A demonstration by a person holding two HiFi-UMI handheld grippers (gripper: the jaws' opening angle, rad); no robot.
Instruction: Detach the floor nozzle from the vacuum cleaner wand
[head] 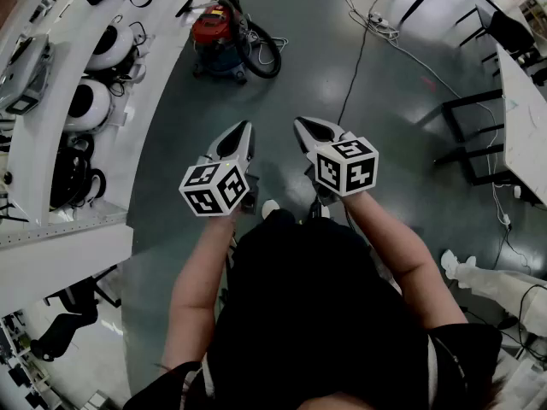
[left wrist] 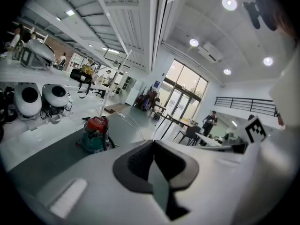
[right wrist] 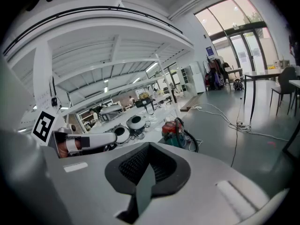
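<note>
Both closed tight and empty, left hand-held gripper (head: 241, 131) beside right hand-held gripper (head: 304, 128), over grey floor (head: 308, 49), red-topped canister vacuum (head: 220, 34) with black hose (head: 272, 58) well apart

Grey floor (head: 299, 67), white shelving (head: 38, 152) left (cables (head: 359, 62) trailing), tall windows (left wrist: 185, 93).

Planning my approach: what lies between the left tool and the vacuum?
Nothing but bare floor between the left tool and the vacuum, as the head view shows.
</note>
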